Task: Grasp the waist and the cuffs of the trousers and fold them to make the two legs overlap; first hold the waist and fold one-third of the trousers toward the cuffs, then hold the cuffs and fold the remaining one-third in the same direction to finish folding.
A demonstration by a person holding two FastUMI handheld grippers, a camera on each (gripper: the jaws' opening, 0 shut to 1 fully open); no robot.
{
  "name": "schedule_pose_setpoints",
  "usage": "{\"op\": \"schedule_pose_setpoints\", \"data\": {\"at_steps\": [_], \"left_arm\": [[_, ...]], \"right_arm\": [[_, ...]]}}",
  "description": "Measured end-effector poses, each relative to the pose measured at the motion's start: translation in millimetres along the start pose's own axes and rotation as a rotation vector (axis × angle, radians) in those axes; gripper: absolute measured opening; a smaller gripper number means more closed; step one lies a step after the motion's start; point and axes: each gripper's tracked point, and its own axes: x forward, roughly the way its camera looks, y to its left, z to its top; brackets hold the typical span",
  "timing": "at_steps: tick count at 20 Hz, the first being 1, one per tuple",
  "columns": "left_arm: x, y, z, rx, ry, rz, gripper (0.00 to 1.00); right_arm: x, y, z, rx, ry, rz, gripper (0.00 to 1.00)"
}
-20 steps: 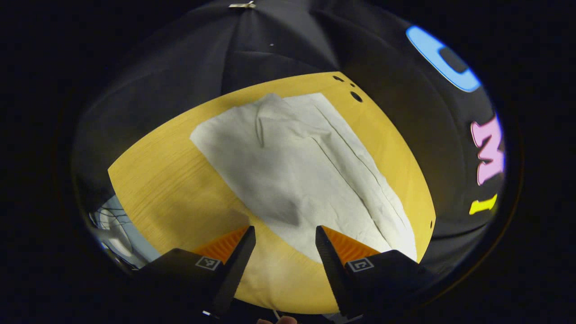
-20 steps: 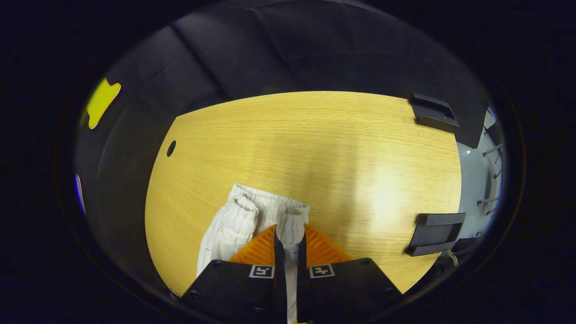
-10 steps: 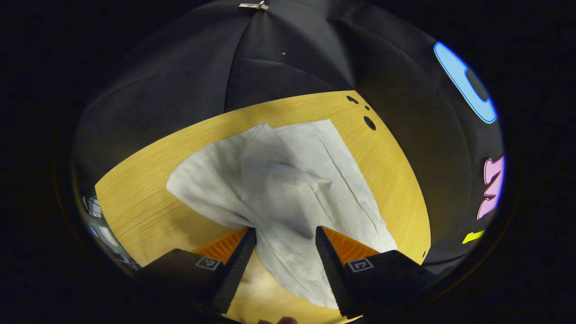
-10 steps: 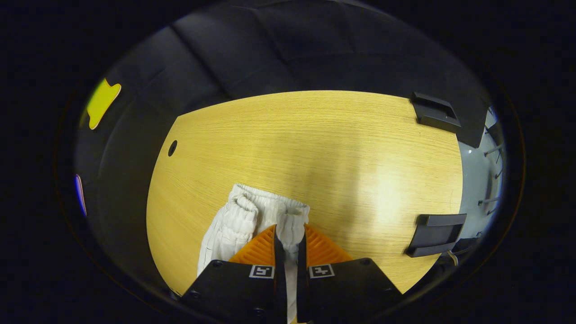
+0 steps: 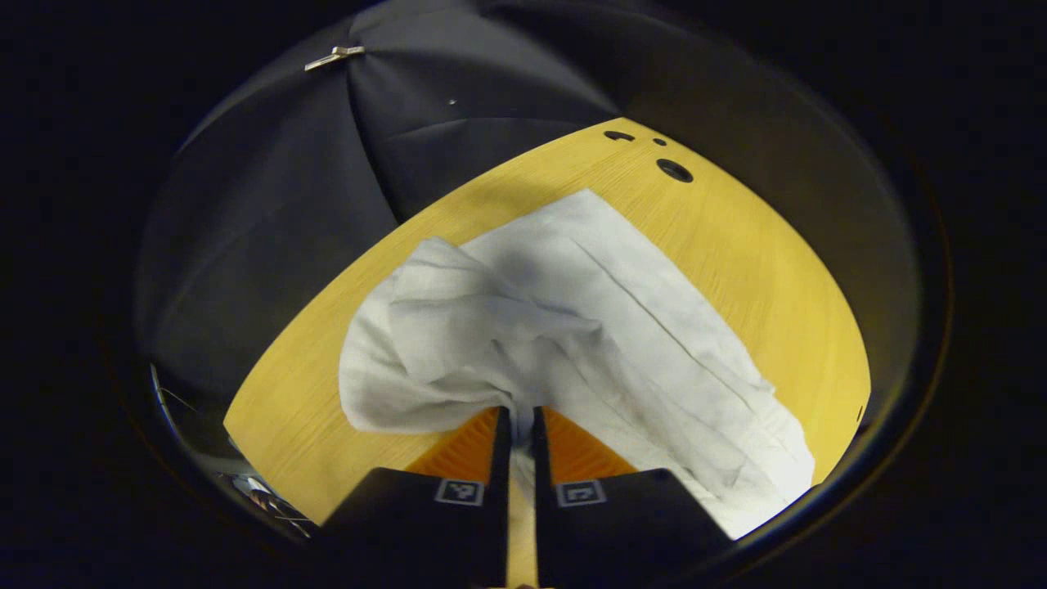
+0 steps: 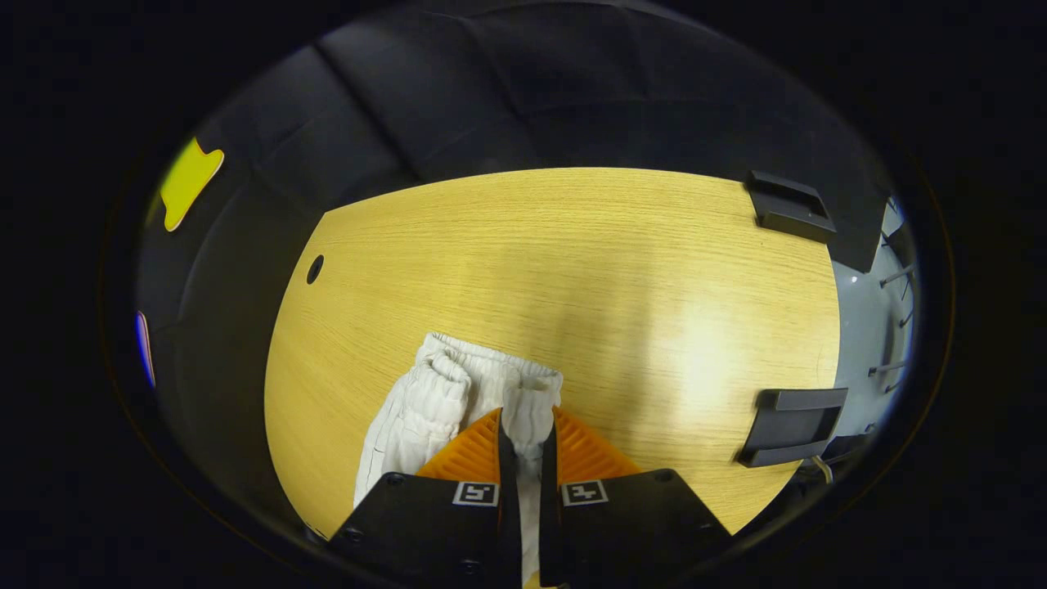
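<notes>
White trousers [image 5: 589, 327] lie spread across the yellow wooden table [image 5: 777, 270] in the left gripper view. My left gripper [image 5: 517, 419] is shut on an edge of the trouser leg, and the cloth bunches up and lifts just above its fingers. In the right gripper view the elastic, gathered waist [image 6: 470, 384] sits on the table [image 6: 613, 270] near the bottom. My right gripper [image 6: 526, 438] is shut on the waistband, with cloth pinched between both fingers.
Dark round holes [image 5: 674, 170] mark the table's far corner in the left gripper view, and one hole [image 6: 315, 268] shows at the left in the right gripper view. Two black brackets [image 6: 789, 425] stand at the table's right edge. Bare wood stretches beyond the waist.
My left gripper went from open above the trouser leg to shut on its edge, pulling the cloth into a raised fold. The right gripper stayed shut on the waist without moving.
</notes>
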Motion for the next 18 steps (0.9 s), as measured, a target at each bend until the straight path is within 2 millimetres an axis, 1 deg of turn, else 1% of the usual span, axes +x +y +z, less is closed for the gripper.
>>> {"op": "schedule_pose_setpoints", "data": {"at_steps": [1, 3, 6, 9, 11, 14, 16, 18], "left_arm": [[-2, 2, 0, -0.031, -0.002, -0.018, 0.12], [-3, 2, 0, -0.127, -0.016, -0.061, 0.08], [-3, 2, -1, -0.267, -0.021, -0.148, 0.08], [0, 2, -2, -0.308, -0.025, -0.185, 0.08], [1, 1, -4, -0.299, -0.029, -0.198, 0.07], [3, -2, -4, -0.311, -0.026, -0.216, 0.07], [2, -4, -4, -0.333, -0.025, -0.231, 0.07], [4, -4, -4, -0.333, -0.031, -0.234, 0.08]], "right_arm": [[0, 0, 0, 0.003, 0.001, 0.002, 0.13], [0, 0, 0, -0.001, -0.001, 0.008, 0.13], [-2, 0, 1, 0.004, -0.024, 0.046, 0.13], [-9, 0, 4, -0.007, -0.062, 0.114, 0.13], [-21, 13, 7, -0.009, -0.099, 0.212, 0.13], [-48, 43, 15, -0.087, -0.151, 0.355, 0.13], [-66, 51, 12, -0.149, -0.184, 0.415, 0.13], [-84, 67, 6, -0.228, -0.22, 0.452, 0.13]]}}
